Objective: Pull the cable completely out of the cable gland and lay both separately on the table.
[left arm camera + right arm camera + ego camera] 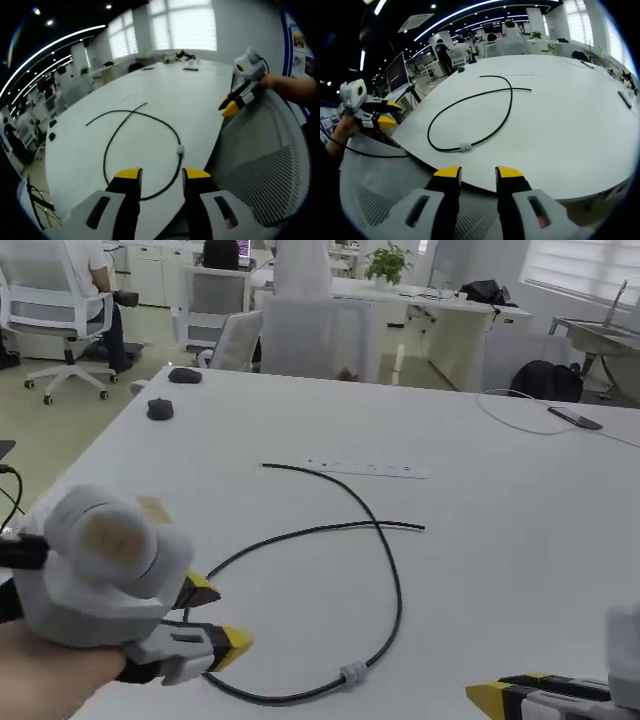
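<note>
A long black cable (pixel 385 550) lies in a crossed loop on the white table (pixel 500 500). The small grey cable gland (pixel 352 673) sits threaded on it near the front edge, also seen as the gland (pixel 180 149) and the gland (pixel 465 147). My left gripper (pixel 218 616) hovers at the table's front left, open and empty, a short way left of the gland. My right gripper (pixel 490 697) is low at the front right, off the table edge, its yellow-tipped jaws apart with nothing between them (pixel 478 172). Neither gripper touches the cable.
A flat white strip (pixel 370 469) lies beyond the loop. A mouse (pixel 185 375) and a dark puck (pixel 160 410) sit at the far left, a phone (pixel 575 418) at the far right. Office chairs (pixel 60 310) stand behind. A mesh chair back (pixel 270 165) is near the front edge.
</note>
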Demonstrator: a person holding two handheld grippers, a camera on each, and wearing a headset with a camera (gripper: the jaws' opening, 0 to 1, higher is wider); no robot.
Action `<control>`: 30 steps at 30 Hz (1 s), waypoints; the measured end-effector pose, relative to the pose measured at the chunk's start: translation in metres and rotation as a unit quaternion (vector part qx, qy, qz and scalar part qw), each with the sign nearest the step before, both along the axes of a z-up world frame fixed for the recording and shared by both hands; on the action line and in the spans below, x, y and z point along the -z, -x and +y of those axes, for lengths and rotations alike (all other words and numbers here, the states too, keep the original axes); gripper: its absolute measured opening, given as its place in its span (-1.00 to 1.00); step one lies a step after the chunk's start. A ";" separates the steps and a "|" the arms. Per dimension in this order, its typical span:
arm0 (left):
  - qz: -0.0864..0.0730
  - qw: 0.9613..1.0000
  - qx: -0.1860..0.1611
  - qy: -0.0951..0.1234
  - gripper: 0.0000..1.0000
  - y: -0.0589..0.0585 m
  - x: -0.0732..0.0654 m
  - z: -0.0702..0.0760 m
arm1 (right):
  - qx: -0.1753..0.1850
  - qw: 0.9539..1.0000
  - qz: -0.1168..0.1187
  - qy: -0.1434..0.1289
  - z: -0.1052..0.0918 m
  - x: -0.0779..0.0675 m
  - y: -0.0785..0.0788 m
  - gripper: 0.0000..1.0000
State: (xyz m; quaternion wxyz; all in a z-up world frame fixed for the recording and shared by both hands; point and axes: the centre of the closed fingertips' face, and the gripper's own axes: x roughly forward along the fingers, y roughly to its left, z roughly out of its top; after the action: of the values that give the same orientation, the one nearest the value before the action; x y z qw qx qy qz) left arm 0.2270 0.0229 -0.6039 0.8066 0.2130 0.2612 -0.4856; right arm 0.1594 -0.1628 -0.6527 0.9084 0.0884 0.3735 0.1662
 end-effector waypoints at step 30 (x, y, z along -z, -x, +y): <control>0.134 0.979 0.088 -0.125 -0.36 -0.018 0.154 -0.103 | -0.022 1.000 -0.005 -0.016 0.007 -0.002 -0.002 -0.47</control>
State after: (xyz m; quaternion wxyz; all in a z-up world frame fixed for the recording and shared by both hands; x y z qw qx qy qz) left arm 0.2455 -0.0799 -0.7582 0.6857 0.2671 0.4059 -0.5420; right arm 0.1611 -0.1559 -0.6511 0.9049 0.0938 0.3679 0.1921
